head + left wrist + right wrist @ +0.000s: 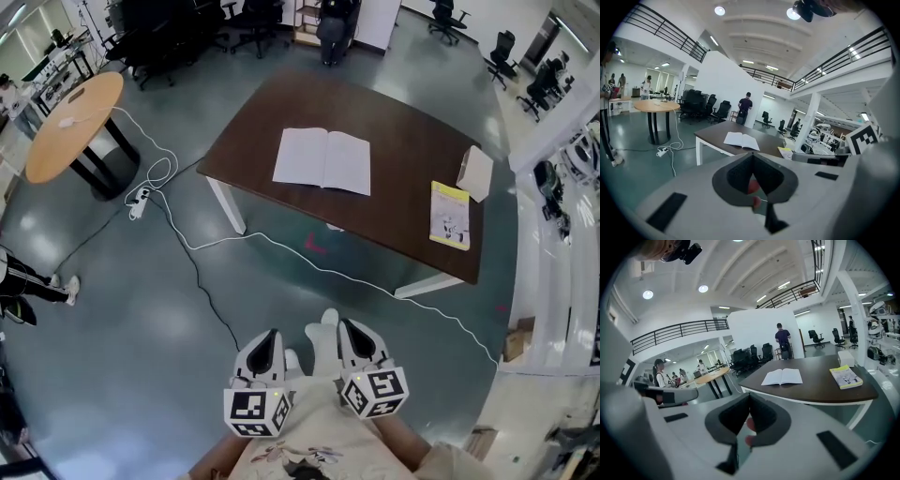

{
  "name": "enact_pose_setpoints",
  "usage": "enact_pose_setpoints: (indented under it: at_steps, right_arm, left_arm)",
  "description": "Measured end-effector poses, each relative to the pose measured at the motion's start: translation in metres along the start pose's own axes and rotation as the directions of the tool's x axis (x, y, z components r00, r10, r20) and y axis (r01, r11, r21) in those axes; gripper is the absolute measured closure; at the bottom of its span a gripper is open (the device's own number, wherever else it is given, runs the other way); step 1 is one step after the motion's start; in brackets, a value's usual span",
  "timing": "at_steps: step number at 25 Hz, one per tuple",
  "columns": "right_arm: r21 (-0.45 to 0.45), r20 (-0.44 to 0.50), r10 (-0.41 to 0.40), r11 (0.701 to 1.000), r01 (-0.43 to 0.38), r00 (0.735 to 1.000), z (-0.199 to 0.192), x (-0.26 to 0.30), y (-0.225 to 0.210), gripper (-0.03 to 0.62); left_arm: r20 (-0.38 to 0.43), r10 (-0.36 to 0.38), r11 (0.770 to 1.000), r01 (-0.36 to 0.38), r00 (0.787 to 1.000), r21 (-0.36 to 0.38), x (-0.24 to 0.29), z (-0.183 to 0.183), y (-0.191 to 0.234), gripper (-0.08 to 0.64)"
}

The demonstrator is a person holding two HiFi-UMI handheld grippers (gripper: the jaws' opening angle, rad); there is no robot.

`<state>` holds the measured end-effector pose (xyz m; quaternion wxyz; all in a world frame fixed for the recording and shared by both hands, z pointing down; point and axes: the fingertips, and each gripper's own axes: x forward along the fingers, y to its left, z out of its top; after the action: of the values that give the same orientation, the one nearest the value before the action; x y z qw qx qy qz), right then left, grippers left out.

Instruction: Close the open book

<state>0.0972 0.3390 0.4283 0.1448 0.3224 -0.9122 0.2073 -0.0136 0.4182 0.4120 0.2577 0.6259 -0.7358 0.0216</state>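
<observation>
The open book (pixel 322 160) lies flat with white pages up on the dark brown table (pixel 412 178), some way ahead of me across the floor. Both grippers are held low and close together, well short of the table. In the head view my left gripper (pixel 272 335) and right gripper (pixel 349 325) are shut with nothing in them. The left gripper view shows its jaws (pixel 752 157) meeting, with the book (pixel 741 140) beyond them. In the right gripper view the jaws (pixel 749 397) are also together and the book (pixel 783 377) lies ahead on the table (pixel 825 390).
A yellow booklet (pixel 449 215) and a white box (pixel 475 172) sit at the table's right end. A white cable (pixel 281 248) crosses the floor before the table, from a power strip (pixel 139 202). A round wooden table (pixel 73 124) stands left. A person (pixel 336 28) stands behind.
</observation>
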Motion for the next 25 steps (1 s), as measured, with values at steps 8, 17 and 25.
enact_pose_setpoints:
  at_steps: [8,17,25]
  right_arm:
    - [-0.023,0.024,0.005,1.0,-0.004,1.0,0.044,0.077,-0.04,0.586]
    - [-0.057,-0.017,0.052,0.997,-0.053,0.999,0.111,0.184,-0.128,0.586]
    - [-0.02,-0.081,0.112,0.993,-0.114,0.99,0.16,0.277,-0.204,0.586]
  left_arm:
    - [0.002,0.019,0.999,-0.019,1.0,-0.027,0.079,0.031,0.023,0.558]
    - [-0.059,-0.1,0.969,0.084,0.993,-0.234,0.244,0.086,0.007,0.558]
    - [-0.103,-0.108,0.927,0.062,0.989,-0.371,0.374,0.129,0.013,0.558]
